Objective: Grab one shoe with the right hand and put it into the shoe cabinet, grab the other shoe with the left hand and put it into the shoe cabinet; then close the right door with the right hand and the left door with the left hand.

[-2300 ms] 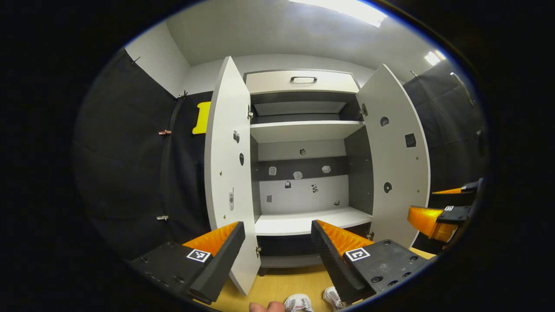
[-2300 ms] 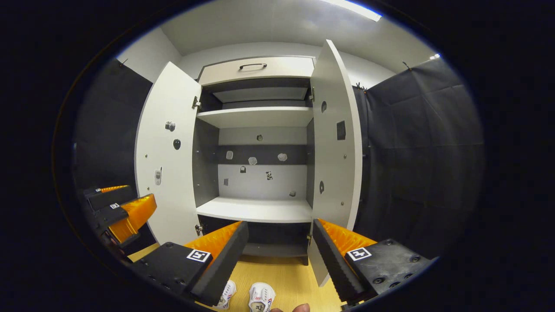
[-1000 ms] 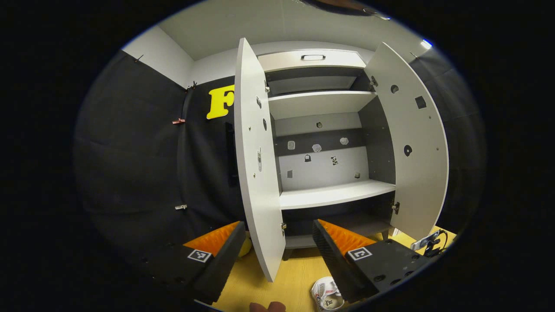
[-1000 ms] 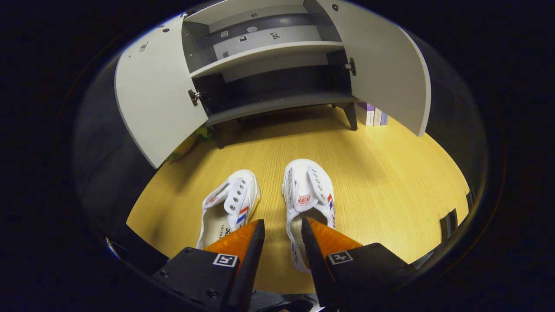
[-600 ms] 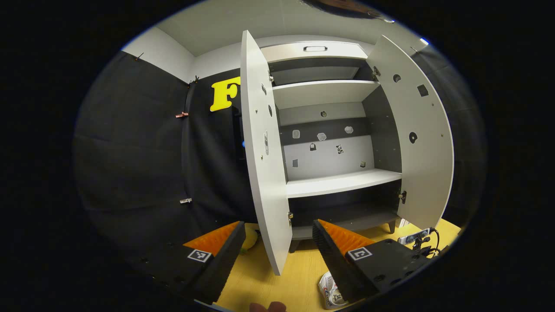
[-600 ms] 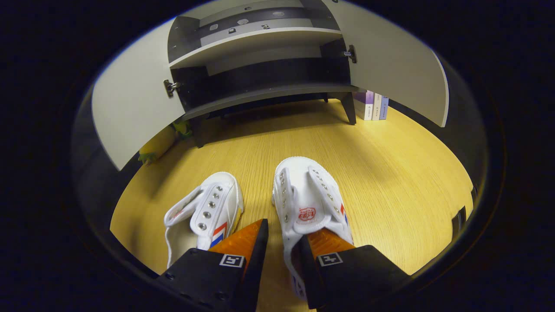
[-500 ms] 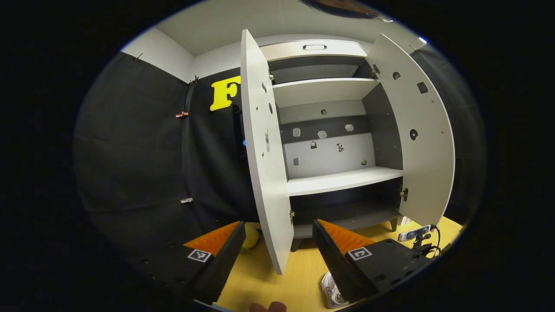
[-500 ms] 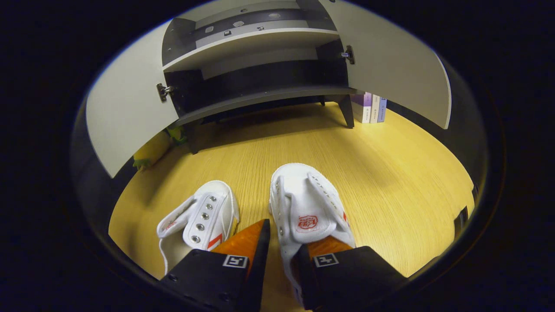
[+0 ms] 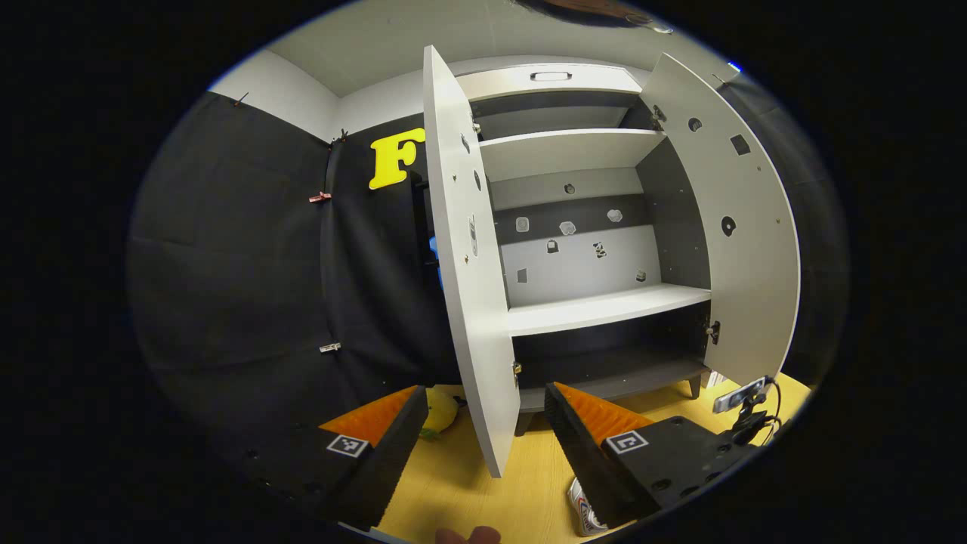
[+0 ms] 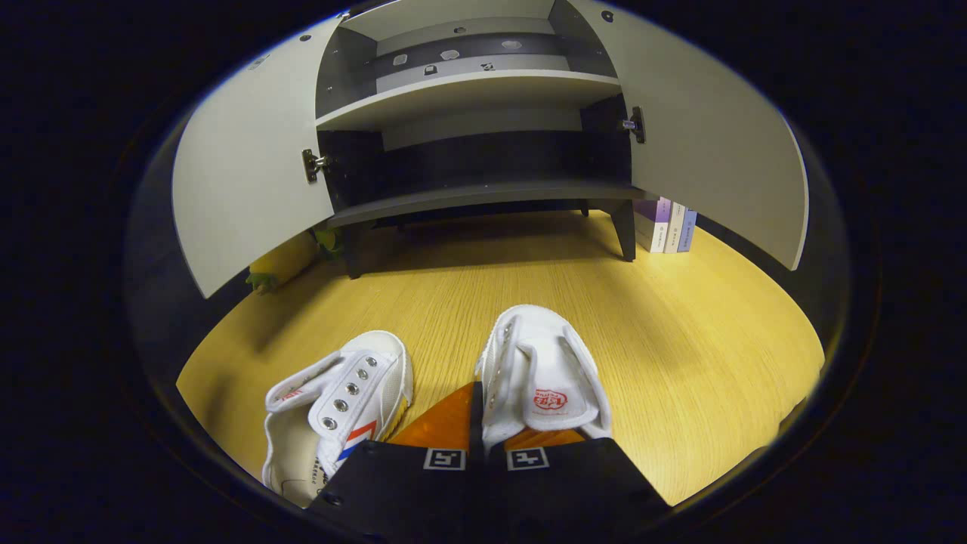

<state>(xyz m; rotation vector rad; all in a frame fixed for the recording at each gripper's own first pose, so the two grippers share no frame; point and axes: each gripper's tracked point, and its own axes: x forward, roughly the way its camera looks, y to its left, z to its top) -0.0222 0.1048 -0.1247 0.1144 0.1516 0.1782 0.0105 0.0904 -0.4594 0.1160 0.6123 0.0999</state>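
Two white shoes with red and blue stripes lie on the wooden floor in the right gripper view. My right gripper (image 10: 477,427) is shut on the inner side wall of the right-hand shoe (image 10: 545,370), one finger inside it and one outside. The other shoe (image 10: 332,412) lies just to its left, untouched. The shoe cabinet (image 10: 468,136) stands ahead with both doors swung wide. In the left gripper view my left gripper (image 9: 483,434) hangs open and holds nothing, facing the edge of the cabinet's left door (image 9: 468,302). A bit of a white shoe (image 9: 583,515) peeks out beside its right finger.
Several books (image 10: 668,225) stand on the floor by the cabinet's right leg. A yellow toy (image 10: 279,263) lies under the left door. A small device with a cable (image 9: 744,397) shows past the right door (image 9: 744,227). A lower shelf (image 9: 604,308) is bare.
My right gripper tipped down from the cabinet to the shoes, sank onto the right-hand one and shut on its side wall. The left gripper drifted slightly and stayed open.
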